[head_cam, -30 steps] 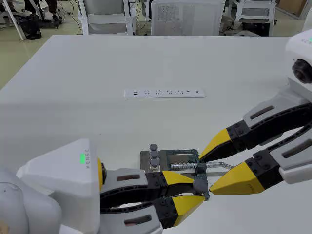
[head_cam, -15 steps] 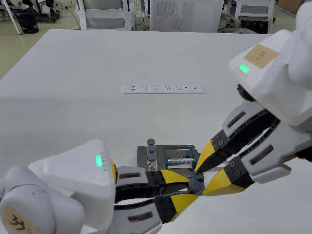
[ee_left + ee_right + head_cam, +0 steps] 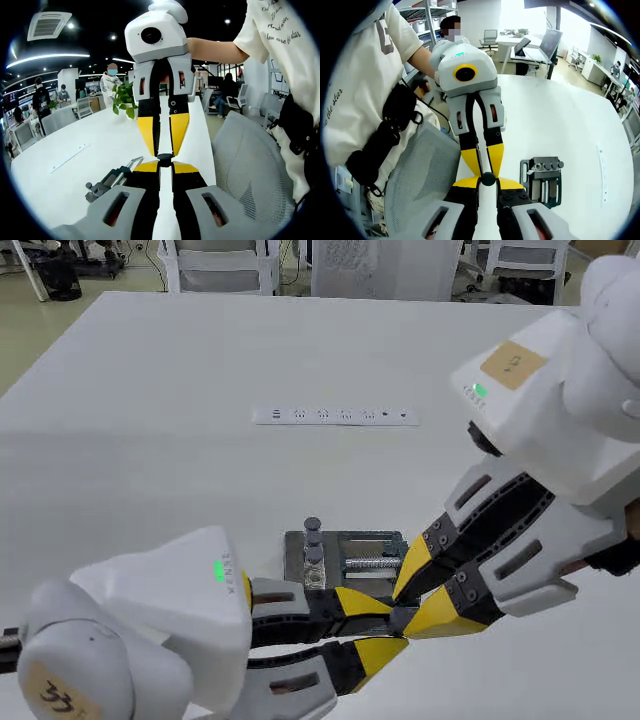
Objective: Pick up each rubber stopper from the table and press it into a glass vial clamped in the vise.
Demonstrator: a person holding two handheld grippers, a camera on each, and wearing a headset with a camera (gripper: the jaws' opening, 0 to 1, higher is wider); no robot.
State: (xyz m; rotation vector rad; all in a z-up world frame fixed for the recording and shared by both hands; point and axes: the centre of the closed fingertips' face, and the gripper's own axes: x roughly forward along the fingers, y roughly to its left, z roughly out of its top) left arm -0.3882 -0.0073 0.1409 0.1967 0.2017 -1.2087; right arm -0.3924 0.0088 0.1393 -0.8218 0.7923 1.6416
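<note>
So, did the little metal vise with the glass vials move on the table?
No. The grey metal vise keeps its place below the white power strip.

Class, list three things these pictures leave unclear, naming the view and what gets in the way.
1. Shape and way up of the stopper: every view, pinched among the fingers of the left gripper and right gripper.
2. How many vials are stoppered: head view, too small.
3. Screw handle of the vise: head view, behind the right gripper's fingers.
</note>
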